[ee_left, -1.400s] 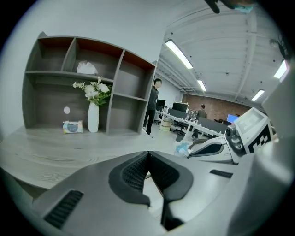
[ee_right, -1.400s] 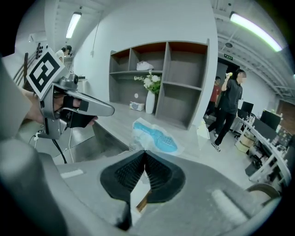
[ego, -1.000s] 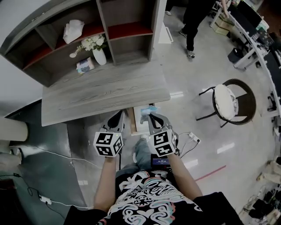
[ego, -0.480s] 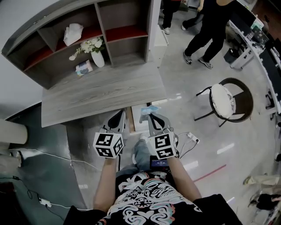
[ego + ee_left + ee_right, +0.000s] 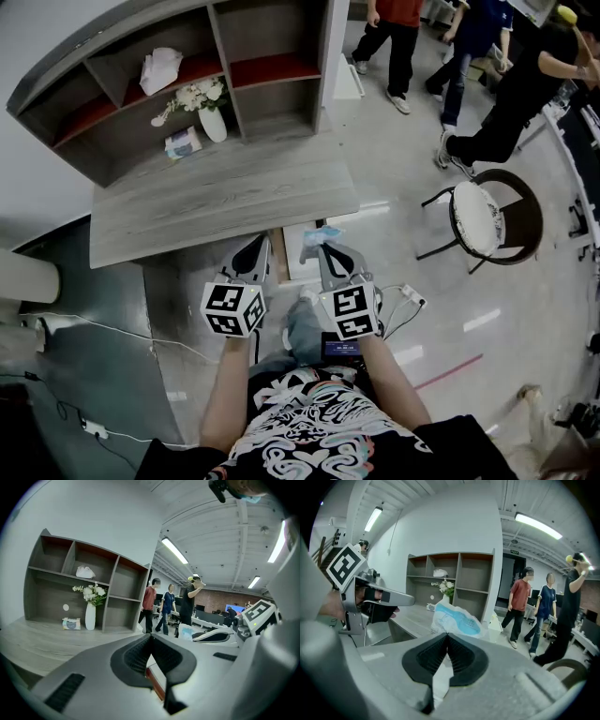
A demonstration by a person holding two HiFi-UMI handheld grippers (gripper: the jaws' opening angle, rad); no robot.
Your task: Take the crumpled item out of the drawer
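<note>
A crumpled white-and-blue wrapper (image 5: pixel 457 618) sticks up from the jaws of my right gripper (image 5: pixel 447 638), which is shut on it. In the head view the wrapper (image 5: pixel 320 233) hangs at the tip of the right gripper (image 5: pixel 324 247), just above the open drawer (image 5: pixel 279 258) under the grey desk's front edge. My left gripper (image 5: pixel 255 244) hovers left of the drawer, shut with nothing in it; its own view shows the left gripper (image 5: pixel 151 638) with pads pressed together. The drawer's brown side (image 5: pixel 155 687) shows below them.
The grey desk (image 5: pixel 216 202) carries a shelf unit (image 5: pixel 178 84) with a vase of white flowers (image 5: pixel 208 105), a tissue pack (image 5: pixel 181 142) and a white cloth (image 5: pixel 159 66). A round chair (image 5: pixel 487 217) stands at right. Several people (image 5: pixel 469 66) move beyond it. Cables (image 5: pixel 405 295) lie on the floor.
Both grippers have hardly moved, the right one still holding the wrapper over the drawer. The people in the background have walked to new spots.
</note>
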